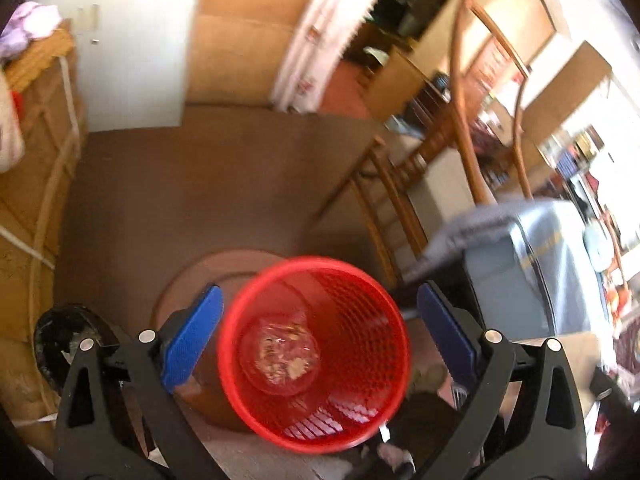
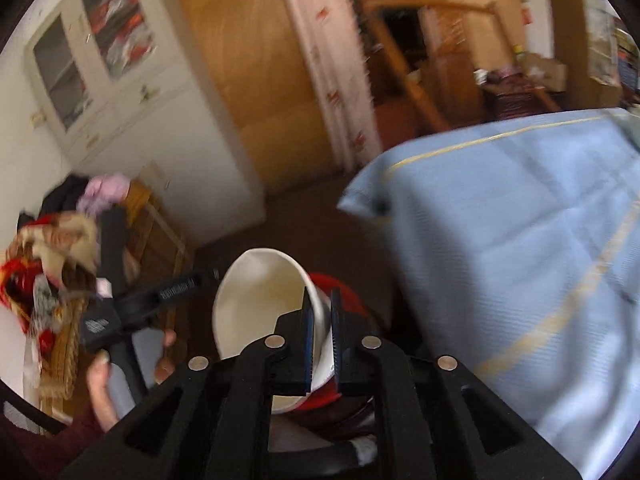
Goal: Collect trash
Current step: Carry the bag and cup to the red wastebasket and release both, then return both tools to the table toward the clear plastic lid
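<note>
A red mesh waste basket (image 1: 360, 344) stands below my left gripper (image 1: 319, 292). That gripper's blue pads (image 1: 192, 340) are spread wide on either side of the rim and do not touch it. A crumpled clear plastic tub (image 1: 280, 354) with crumbs lies at the bottom of the basket. In the right wrist view my right gripper (image 2: 320, 296) pinches the side wall of an empty white paper bowl (image 2: 256, 300), held tilted. A bit of the red basket (image 2: 336, 280) shows just behind the bowl.
A table under a light blue cloth (image 2: 520, 240) is close on the right. A wooden chair (image 1: 400, 184) stands beyond the basket. The basket rests on a round brown stool (image 1: 188, 280). Piled clothes on a wicker box (image 2: 60, 260) and a person's hand (image 2: 100, 384) are at the left.
</note>
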### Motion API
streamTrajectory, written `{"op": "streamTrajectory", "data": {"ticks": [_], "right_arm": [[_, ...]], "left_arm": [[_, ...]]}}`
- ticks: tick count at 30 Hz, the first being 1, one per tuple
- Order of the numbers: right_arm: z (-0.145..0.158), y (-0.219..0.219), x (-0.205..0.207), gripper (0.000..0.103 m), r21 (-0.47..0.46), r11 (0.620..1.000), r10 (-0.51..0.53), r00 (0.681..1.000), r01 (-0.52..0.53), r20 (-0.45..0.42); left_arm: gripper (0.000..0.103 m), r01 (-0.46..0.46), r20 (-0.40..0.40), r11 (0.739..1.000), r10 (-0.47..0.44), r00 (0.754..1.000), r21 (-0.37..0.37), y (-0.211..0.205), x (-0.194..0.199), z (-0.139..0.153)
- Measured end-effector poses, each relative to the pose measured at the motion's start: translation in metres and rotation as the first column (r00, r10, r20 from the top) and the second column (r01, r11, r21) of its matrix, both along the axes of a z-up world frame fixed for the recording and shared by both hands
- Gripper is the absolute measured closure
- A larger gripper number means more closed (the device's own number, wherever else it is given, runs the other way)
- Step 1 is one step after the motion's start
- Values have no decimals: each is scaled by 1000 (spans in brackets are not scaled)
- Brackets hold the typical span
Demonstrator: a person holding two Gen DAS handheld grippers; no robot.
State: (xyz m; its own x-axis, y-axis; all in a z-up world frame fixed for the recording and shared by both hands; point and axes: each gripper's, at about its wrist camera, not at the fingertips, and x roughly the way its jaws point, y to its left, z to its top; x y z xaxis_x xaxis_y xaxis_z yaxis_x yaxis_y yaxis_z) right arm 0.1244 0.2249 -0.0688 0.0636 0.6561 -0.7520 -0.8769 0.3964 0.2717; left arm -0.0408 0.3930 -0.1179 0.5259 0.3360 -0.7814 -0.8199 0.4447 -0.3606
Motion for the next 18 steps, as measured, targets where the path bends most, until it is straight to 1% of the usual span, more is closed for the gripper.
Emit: {"op": "streamTrajectory", "data": {"ticks": [1,2,3,4,6,9,11,14,18], "right_arm": [[-5,11,-4,70,-30,999,15,1000,-14,19],[-8,19,-9,42,-46,999,20,999,-18,41],[-9,21,-12,33,-40,999,19,998,-17,58],[-8,23,-14,30,-34,999,20,997,-17,75],[-5,21,-18,30,-33,999,24,995,-21,98],[1,12,-16,30,-24,1000,-12,992,15,128],[4,2,-13,25,-6,999,-43,990,44,132],[13,-22,-8,19,38,995,-102,985,97,140],[25,-55,-4,17,87,984,-170,970,157,172]], "left_arm": [[9,-14,-1,1000,14,1000,8,-2,-2,0],[9,-33,-5,999,33,999,19,-1,-5,0],[9,-38,-7,999,38,999,21,5,-2,0],[9,-39,-9,999,40,999,24,5,-3,0],[9,-32,-12,999,32,999,20,6,-1,-2],[9,-10,-18,1000,10,1000,9,6,4,-7],[9,6,-27,1000,-6,1000,8,2,8,-8],[9,28,-32,999,-27,999,20,-4,9,-6],[9,56,-25,997,-54,998,51,-15,15,3]]}}
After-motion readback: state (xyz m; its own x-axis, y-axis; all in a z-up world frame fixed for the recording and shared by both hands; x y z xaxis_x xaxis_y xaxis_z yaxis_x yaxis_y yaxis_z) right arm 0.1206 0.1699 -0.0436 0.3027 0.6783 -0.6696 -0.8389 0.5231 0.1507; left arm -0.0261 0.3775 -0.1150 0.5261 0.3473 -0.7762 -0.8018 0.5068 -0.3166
